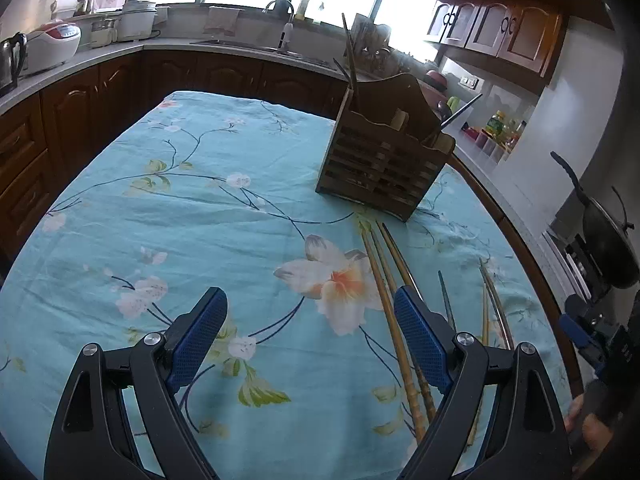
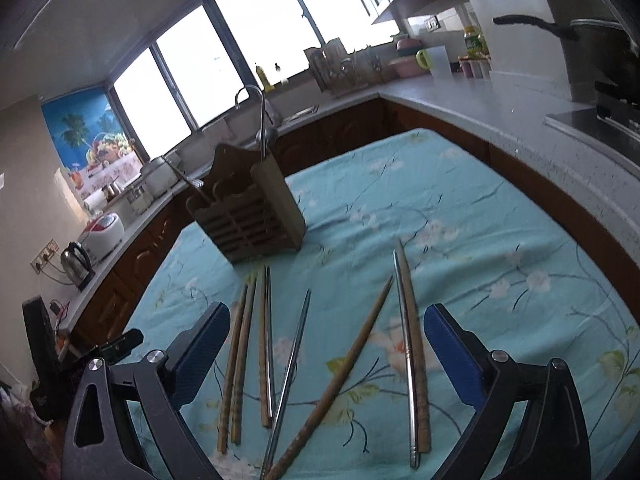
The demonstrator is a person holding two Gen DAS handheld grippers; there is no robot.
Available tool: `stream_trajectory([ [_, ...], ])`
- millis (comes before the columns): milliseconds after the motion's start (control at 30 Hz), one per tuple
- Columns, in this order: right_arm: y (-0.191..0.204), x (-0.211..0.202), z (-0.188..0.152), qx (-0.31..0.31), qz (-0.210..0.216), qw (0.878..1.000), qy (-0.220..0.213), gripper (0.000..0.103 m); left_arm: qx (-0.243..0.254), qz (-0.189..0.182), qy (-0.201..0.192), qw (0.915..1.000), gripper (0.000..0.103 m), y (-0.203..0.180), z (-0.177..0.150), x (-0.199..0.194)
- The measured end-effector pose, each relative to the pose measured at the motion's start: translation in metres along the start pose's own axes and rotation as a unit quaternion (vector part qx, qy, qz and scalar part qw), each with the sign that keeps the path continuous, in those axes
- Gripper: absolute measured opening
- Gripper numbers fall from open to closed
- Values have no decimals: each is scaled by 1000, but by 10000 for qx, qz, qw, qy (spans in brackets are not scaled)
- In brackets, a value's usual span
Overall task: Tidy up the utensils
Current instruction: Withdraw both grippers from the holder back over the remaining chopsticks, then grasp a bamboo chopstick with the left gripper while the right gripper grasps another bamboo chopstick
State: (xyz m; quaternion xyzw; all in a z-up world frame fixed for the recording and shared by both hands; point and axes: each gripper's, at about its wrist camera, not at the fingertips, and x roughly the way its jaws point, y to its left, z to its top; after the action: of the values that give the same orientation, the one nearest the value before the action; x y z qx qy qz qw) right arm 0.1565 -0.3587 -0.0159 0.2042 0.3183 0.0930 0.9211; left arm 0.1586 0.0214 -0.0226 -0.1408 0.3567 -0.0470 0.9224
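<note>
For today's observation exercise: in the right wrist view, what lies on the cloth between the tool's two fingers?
Loose chopsticks, wooden and metal, lie on the floral tablecloth between the open right tool's fingers. The right wrist view shows them best.

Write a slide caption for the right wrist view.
Open tongs above loose chopsticks on a flowered tablecloth, wooden holder beyond.

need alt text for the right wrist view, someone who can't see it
Open right gripper hangs over loose chopsticks, wooden and metal, lying on a floral turquoise tablecloth. Behind them stands a slatted wooden utensil holder with a few utensils inside, kitchen counter and bright windows beyond.
</note>
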Motion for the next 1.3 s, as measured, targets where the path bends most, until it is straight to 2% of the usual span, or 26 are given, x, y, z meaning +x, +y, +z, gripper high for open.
stream_trajectory([
  [367, 1, 23, -9, 69, 107, 9991, 405, 96, 135, -49, 316, 9994, 87, -12, 5, 16],
  [600, -2, 40, -8, 119, 45, 9979, 633, 76, 250, -10, 529, 9983, 87, -20, 11, 34],
  [733, -5, 56, -9, 199, -15, 9961, 858, 61, 317, -49, 738, 9968, 74, -25, 16, 49],
  [833, -6, 71, -10, 133, -184, 9941, 1062, 56, 330, -118, 887, 9954, 65, -29, 21, 62],
  [1000, -9, 98, -11, 23, -497, 9893, 1370, 48, 423, -187, 1063, 9933, 60, -38, 29, 85],
  [1067, -7, 102, -8, -78, -583, 9890, 1358, 46, 513, -186, 1129, 9921, 55, -43, 32, 95],
  [1167, -6, 111, -2, -167, -630, 9880, 1400, 36, 640, -156, 1255, 9899, 45, -49, 37, 114],
  [1233, -8, 118, 4, -214, -664, 9872, 1431, 23, 674, -142, 1346, 9885, 40, -50, 39, 125],
  [1300, -8, 124, 8, -244, -666, 9868, 1453, 17, 697, -139, 1434, 9871, 33, -50, 40, 135],
])
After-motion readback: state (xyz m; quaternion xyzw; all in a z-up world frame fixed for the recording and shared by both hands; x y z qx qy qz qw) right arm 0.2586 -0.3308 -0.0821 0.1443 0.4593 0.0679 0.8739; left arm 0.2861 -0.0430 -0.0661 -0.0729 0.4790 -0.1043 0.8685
